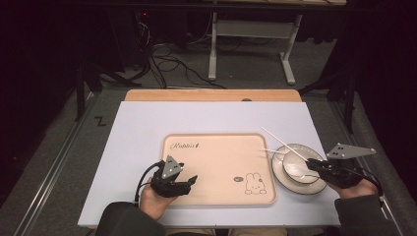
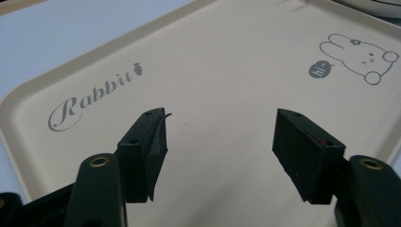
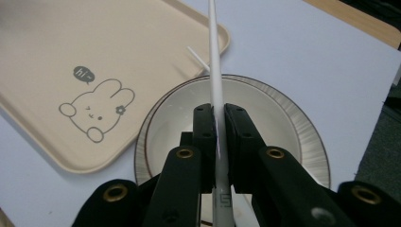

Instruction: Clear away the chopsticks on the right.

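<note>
Right gripper (image 3: 218, 137) clamped on a white chopstick (image 3: 213, 61) above the bowl (image 1: 300, 169) at the tray's (image 1: 216, 142) three o'clock, left gripper (image 2: 220, 142) wide open, empty; could swivel or slip free, pinched on such a thin, smooth shaft.

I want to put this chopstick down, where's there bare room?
The tray is bare between the Rabbit lettering and the bunny print. The mat beyond the tray is bare too. It is crowded at the bowl, where another chopstick lies.
</note>
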Demonstrator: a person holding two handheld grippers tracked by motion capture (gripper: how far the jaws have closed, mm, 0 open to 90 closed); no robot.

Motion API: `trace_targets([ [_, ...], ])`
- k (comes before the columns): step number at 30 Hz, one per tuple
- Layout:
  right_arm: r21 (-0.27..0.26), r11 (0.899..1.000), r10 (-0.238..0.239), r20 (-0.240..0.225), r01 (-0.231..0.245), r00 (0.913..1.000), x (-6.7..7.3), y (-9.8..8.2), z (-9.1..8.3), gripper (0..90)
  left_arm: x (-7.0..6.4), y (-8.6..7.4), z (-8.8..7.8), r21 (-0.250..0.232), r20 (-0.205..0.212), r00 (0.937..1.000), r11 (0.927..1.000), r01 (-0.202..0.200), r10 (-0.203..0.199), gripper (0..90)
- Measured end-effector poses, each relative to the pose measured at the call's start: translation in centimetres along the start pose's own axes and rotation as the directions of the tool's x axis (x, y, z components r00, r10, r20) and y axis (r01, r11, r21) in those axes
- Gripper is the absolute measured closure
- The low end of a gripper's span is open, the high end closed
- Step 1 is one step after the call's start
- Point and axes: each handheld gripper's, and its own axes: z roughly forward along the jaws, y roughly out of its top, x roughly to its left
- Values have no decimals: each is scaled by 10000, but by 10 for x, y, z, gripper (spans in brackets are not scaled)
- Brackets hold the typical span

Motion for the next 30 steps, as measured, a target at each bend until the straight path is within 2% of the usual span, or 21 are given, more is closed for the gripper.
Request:
trace_targets([
  [3,105,9999,6,-47,-5,10000,8,-1,1,847,0,0,0,16,-33,10000,10000,-14,14,365],
  [19,-84,9998,173,-220,-175,9996,40,-9,-2,847,-1,0,-1,-27,-118,9999,10000,-82,81,364],
  [21,-172,9994,285,-428,-292,9987,44,-8,0,846,-1,0,-2,-38,-123,9999,10000,-86,85,364],
  [25,-64,9996,267,-547,-271,9981,53,-6,6,846,-2,0,-2,-37,-143,9999,9999,-96,95,364],
  [30,153,9999,74,-479,-67,9988,64,-2,15,846,-2,0,-2,-45,-135,9999,9999,-101,100,364],
])
